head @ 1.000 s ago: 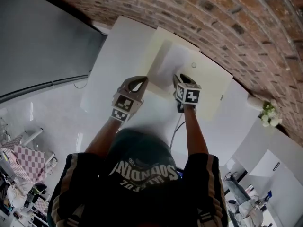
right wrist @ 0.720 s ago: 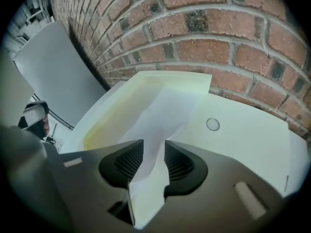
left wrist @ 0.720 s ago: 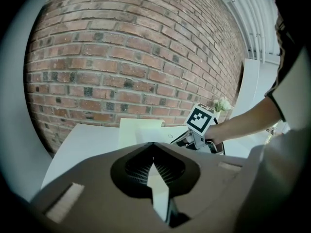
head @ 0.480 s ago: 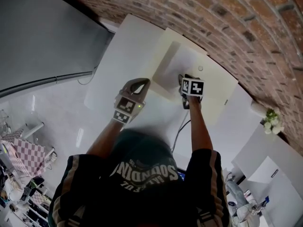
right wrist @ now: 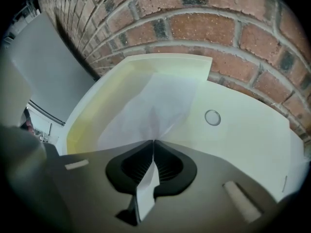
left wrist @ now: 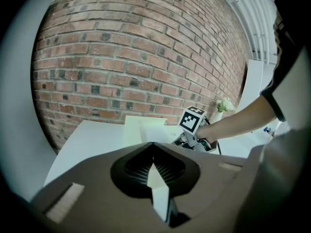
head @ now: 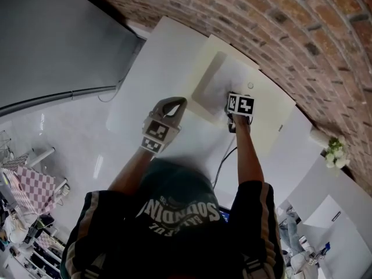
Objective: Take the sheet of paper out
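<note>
Red brick wall behind white tabletop; grey panel left, white flowers right, glossy pale floor below.

The brick wall is closing off the far side of the tabletop. The cream folder is reaching almost to that wall, leaving little passage behind it. Left of the folder a wide strip of bare tabletop is lying open, and the left hand-held gripper, jaws together, is hovering there with room all round. The right hand-held gripper is occupying the folder's near edge. Its jaws have just been closing, with the sheet of paper pinched between them. Its cable is trailing back over the near tabletop. A small flower pot is sitting by the wall, well to the right.
</note>
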Tool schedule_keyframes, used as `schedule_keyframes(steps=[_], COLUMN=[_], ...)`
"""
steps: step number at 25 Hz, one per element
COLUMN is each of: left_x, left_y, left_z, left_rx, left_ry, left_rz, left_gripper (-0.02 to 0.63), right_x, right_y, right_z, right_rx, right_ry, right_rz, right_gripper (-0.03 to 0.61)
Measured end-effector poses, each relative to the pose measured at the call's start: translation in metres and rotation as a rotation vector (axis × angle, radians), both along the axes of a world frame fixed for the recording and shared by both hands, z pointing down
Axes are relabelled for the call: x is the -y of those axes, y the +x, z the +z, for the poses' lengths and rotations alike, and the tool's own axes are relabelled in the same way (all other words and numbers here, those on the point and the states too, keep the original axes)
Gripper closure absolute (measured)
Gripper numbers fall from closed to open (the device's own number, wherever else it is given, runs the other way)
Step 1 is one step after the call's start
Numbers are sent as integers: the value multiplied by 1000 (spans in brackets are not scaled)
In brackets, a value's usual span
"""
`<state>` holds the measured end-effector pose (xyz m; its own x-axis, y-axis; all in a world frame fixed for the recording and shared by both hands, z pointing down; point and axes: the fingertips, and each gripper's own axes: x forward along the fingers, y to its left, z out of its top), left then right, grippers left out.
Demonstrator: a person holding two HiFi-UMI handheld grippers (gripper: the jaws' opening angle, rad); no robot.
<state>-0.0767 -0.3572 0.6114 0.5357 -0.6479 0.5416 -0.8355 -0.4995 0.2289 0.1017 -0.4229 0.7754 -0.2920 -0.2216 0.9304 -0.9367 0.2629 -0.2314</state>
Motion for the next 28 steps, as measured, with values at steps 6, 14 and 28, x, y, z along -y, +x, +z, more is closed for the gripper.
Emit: schedule_keyframes(steps=[6,14,28], left_x=[-2,-4,-10], left_y=[-4,2,14], left_z=[-4,-12,-20], left_rx=[3,-2,-4], left_ry=[4,16,40], left_rz=[-1,7,24], left_gripper=[603,603,603], right_x=[2,-1,-8], right_y=[-1,5,43], right_z=[-5,-13,-19], right_rx=[44,116,100], right_ry=[5,1,13], right_rz=[55,116,149], right_gripper=[574,575,575])
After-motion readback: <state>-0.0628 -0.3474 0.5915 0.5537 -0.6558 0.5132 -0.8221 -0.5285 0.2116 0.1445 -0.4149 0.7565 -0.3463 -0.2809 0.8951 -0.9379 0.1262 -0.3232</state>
